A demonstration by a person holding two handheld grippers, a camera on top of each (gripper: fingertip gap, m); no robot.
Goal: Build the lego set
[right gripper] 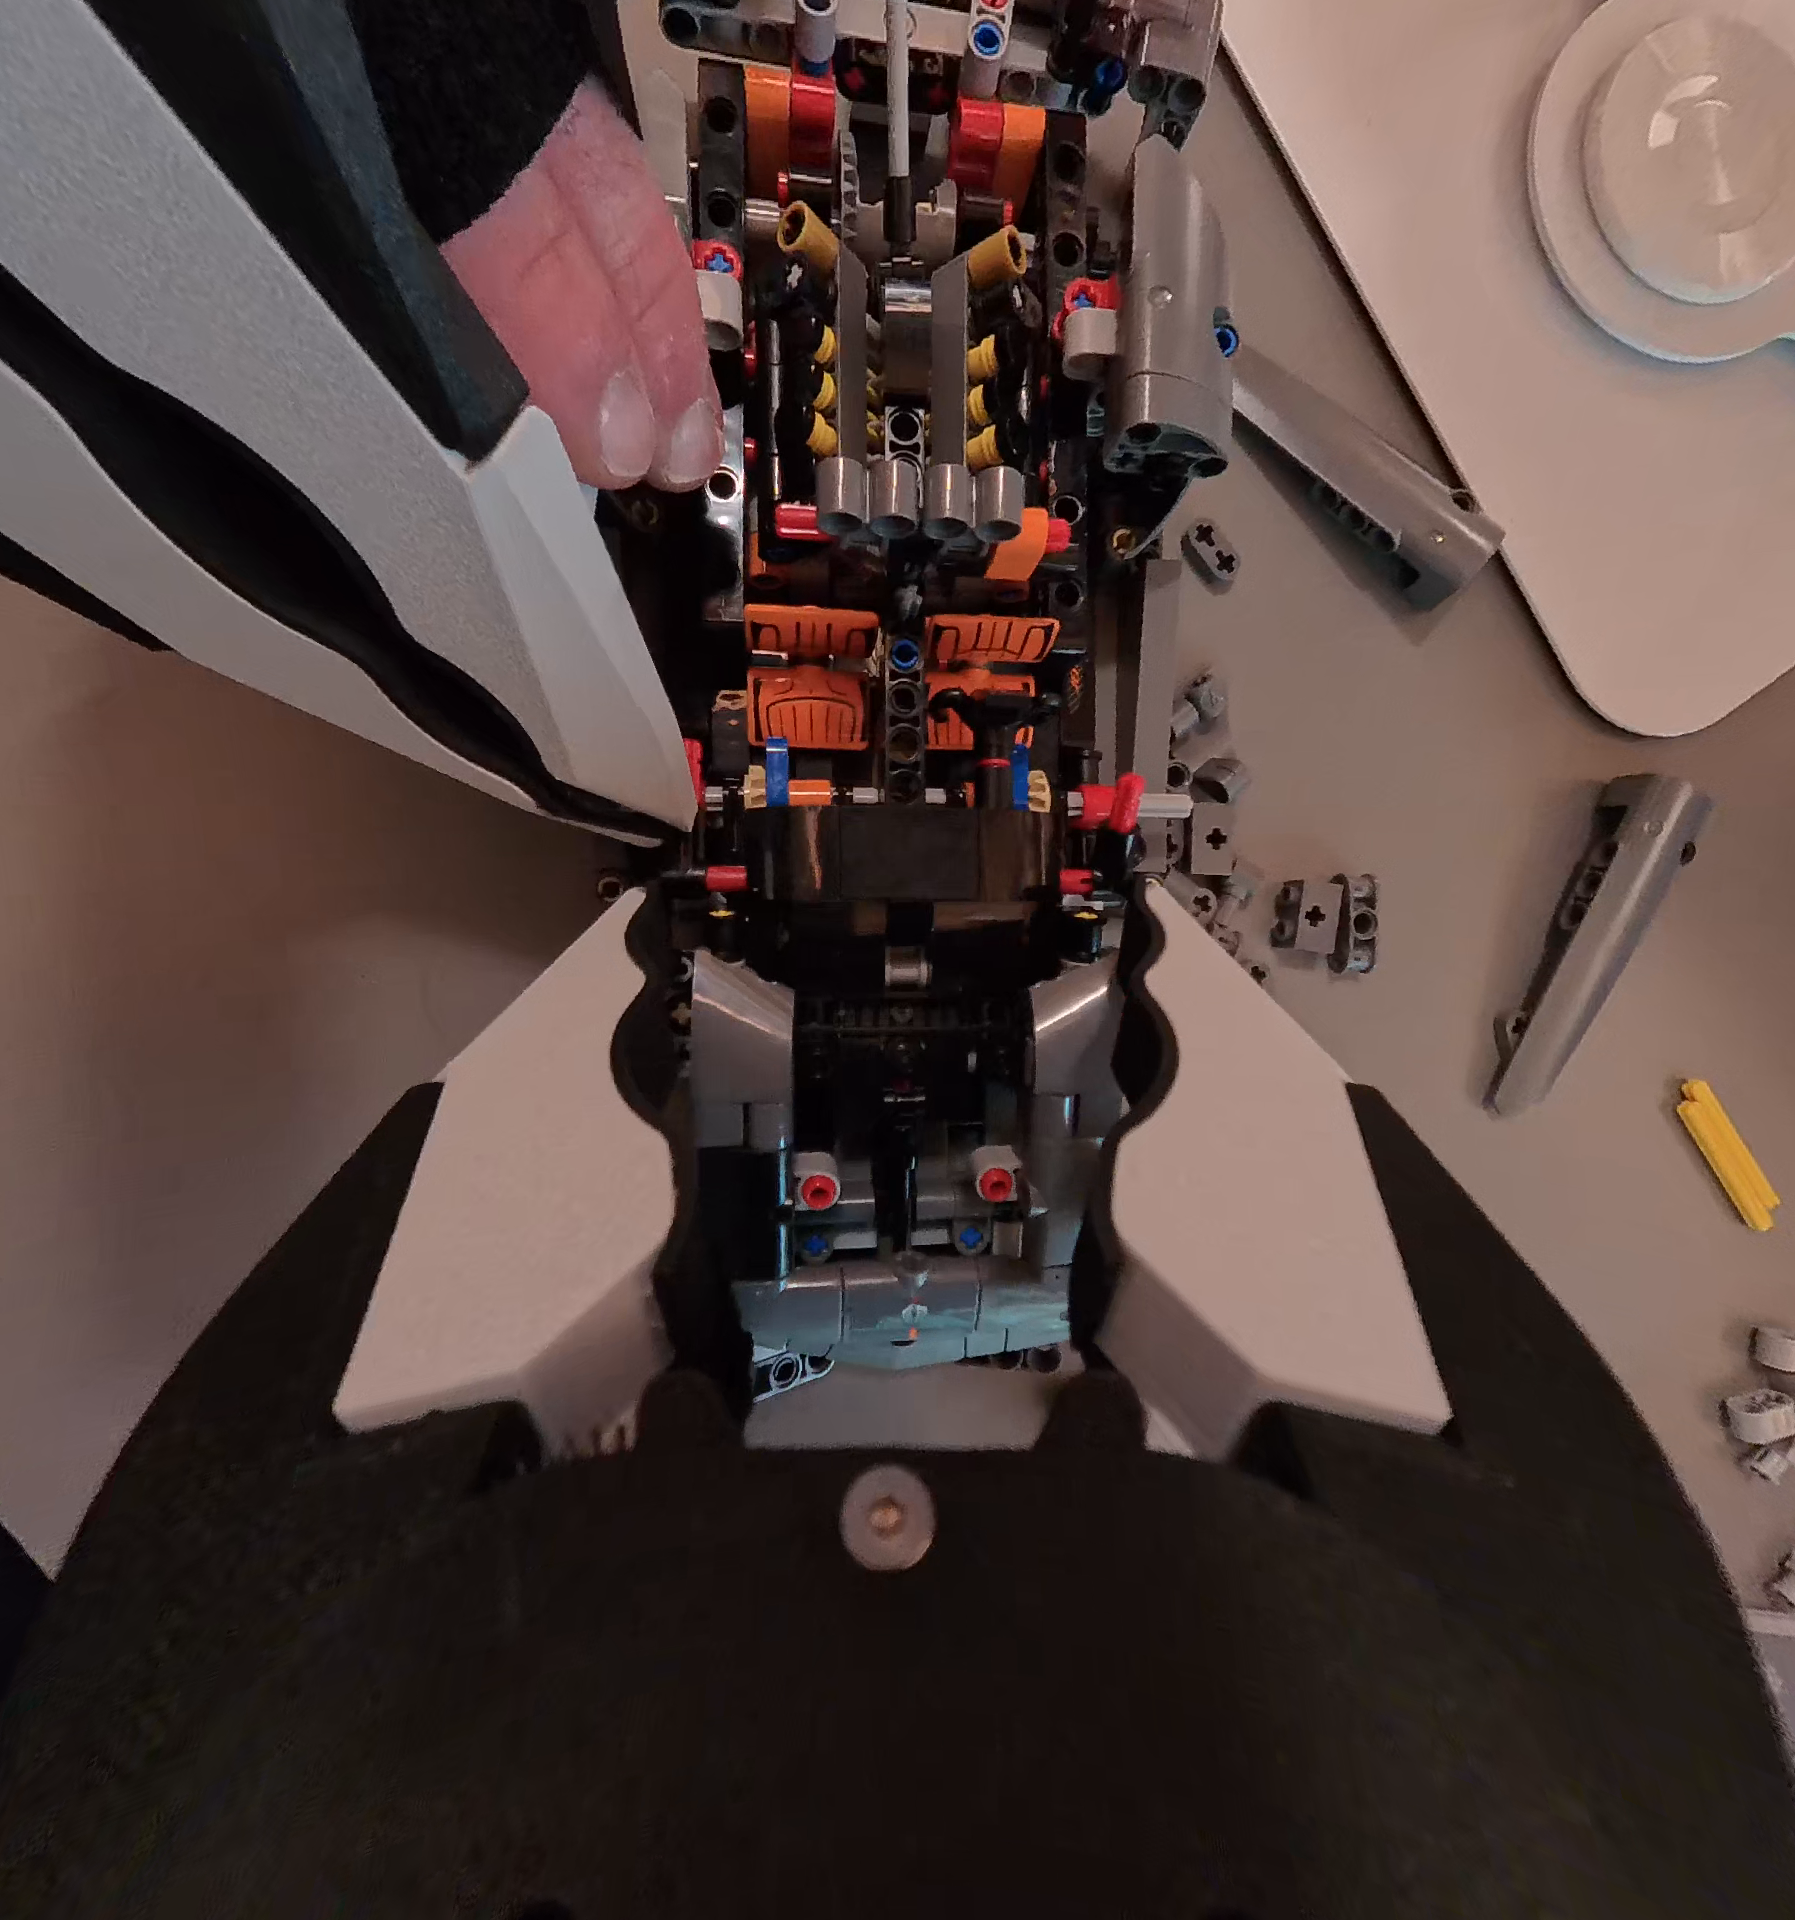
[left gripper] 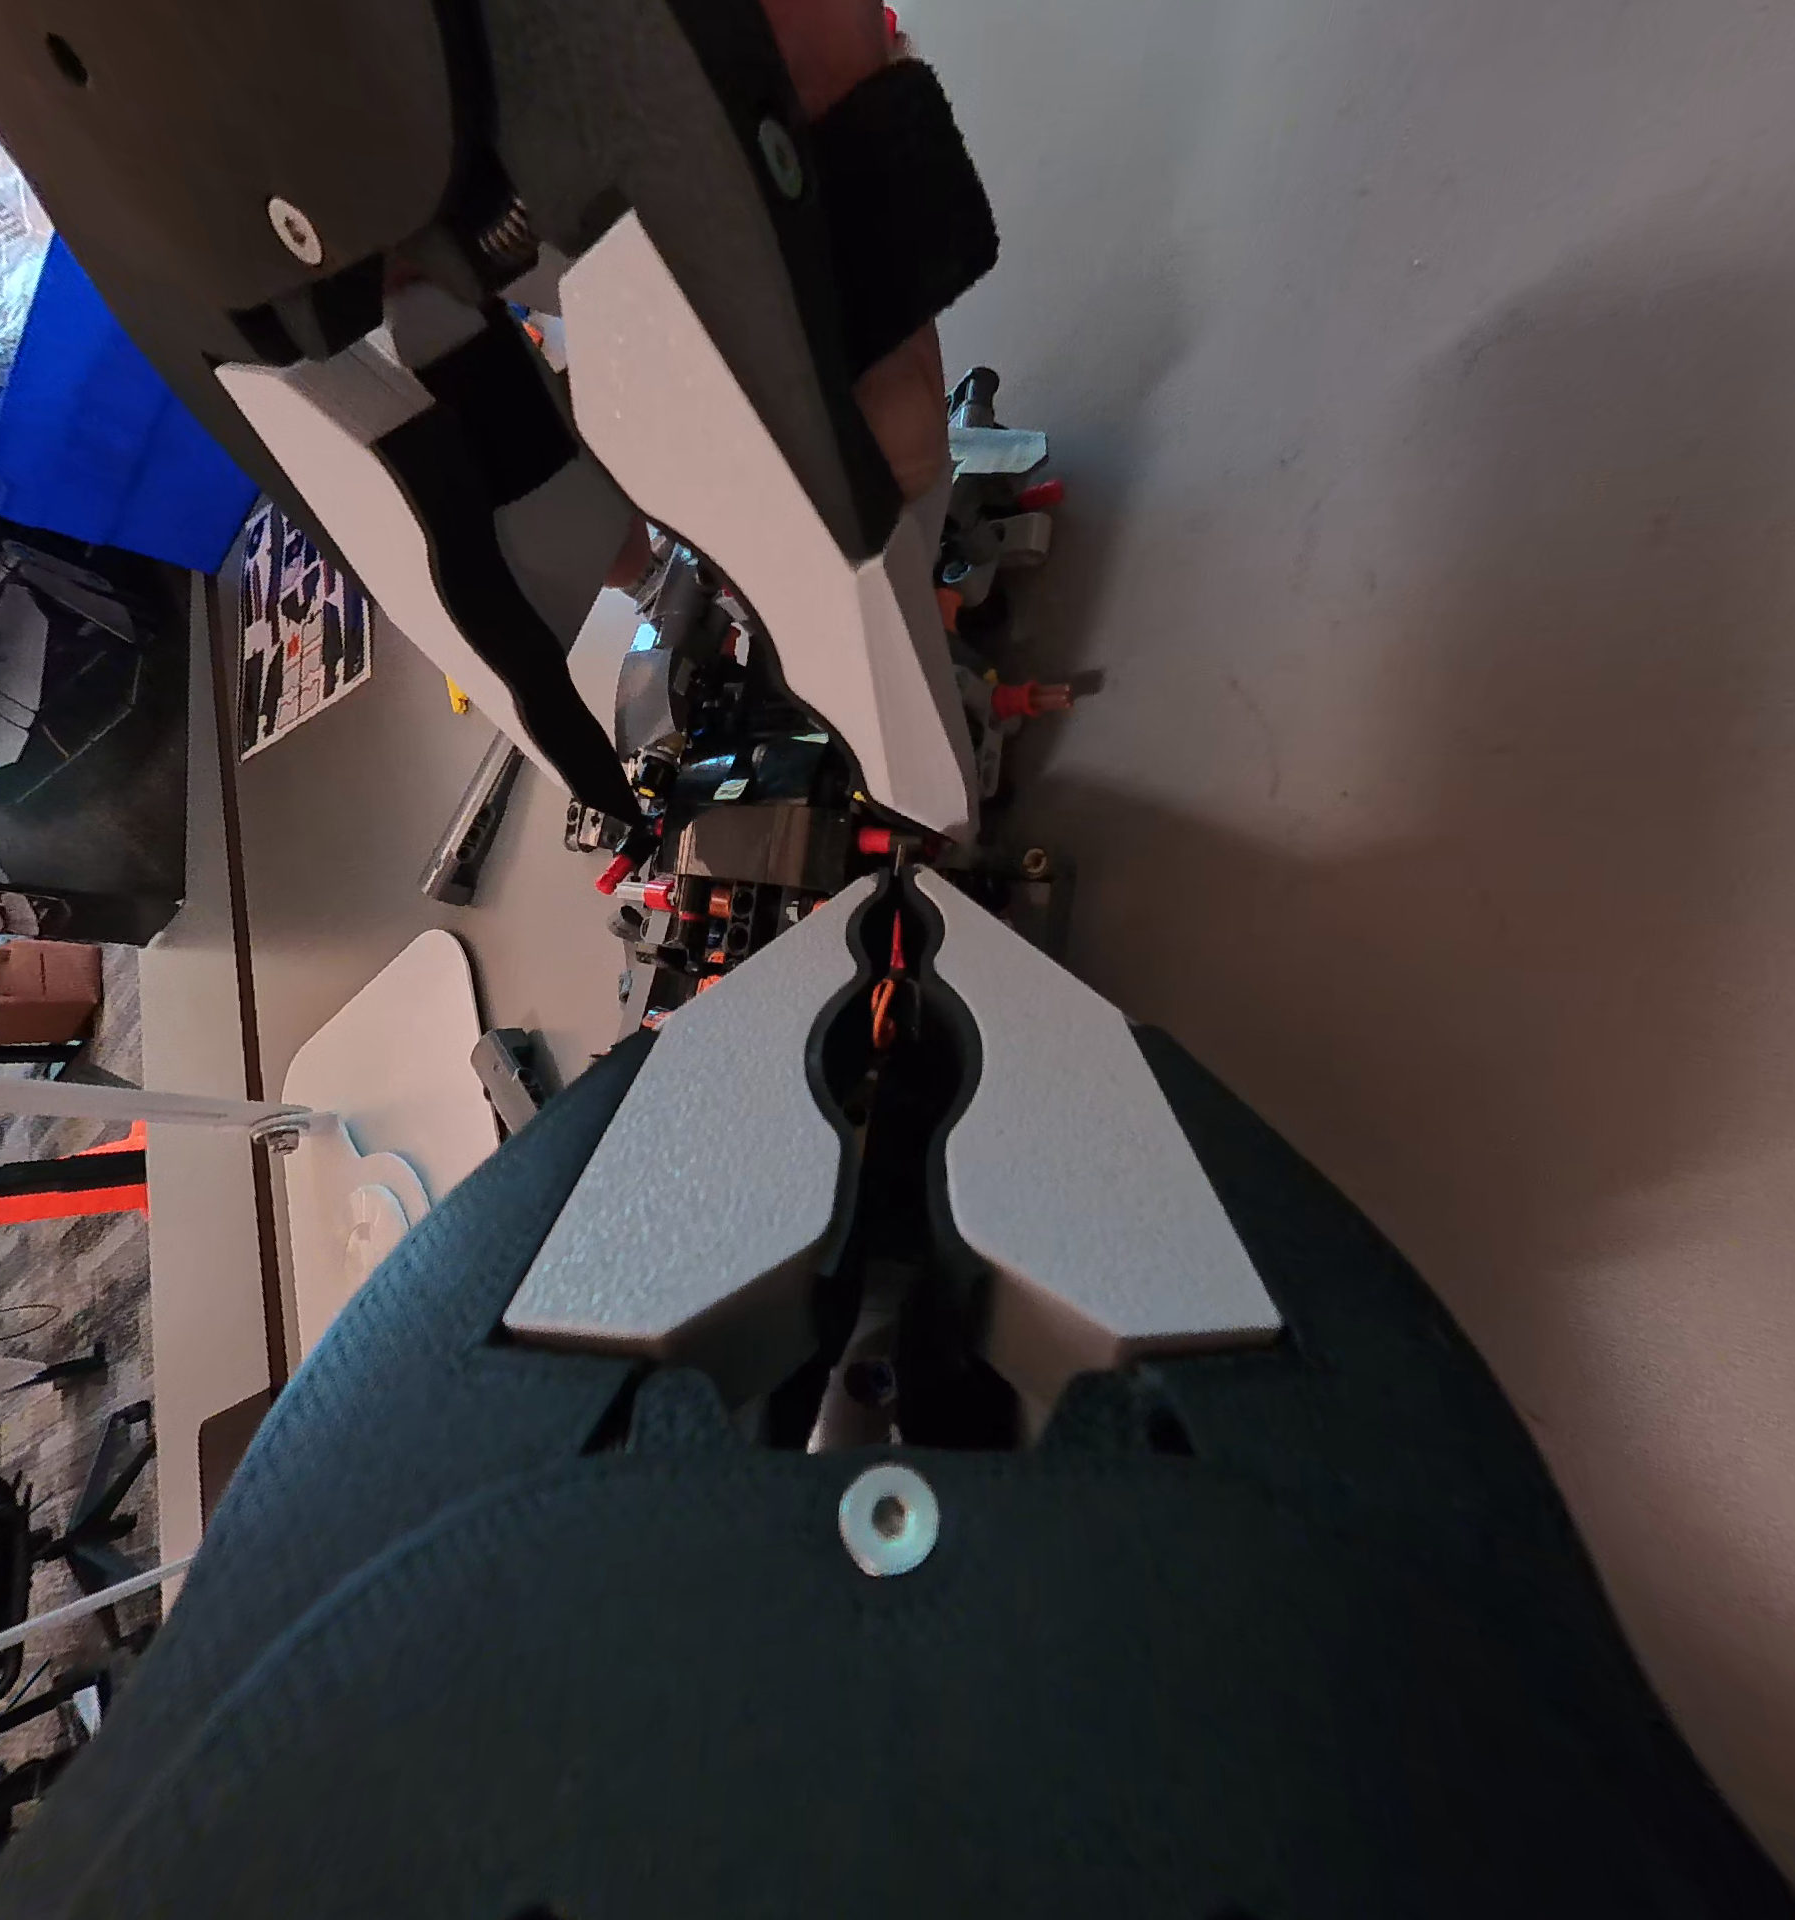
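Warm, dim indoor light; my own body casts broad soft shadows over the counter [left gripper: 1444,520]; wide-angle bending warps the edges; nearby parts blur, and the brick model [right gripper: 903,644] stays sharp.

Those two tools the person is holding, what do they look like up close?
Each tool has a rounded black textured body with a silver screw set in the middle. Two pale grey angular fingers taper forward, lined with wavy black rubber pads. The other tool matches; orange wiring shows between its fingers. A black fabric strap wraps the hand.
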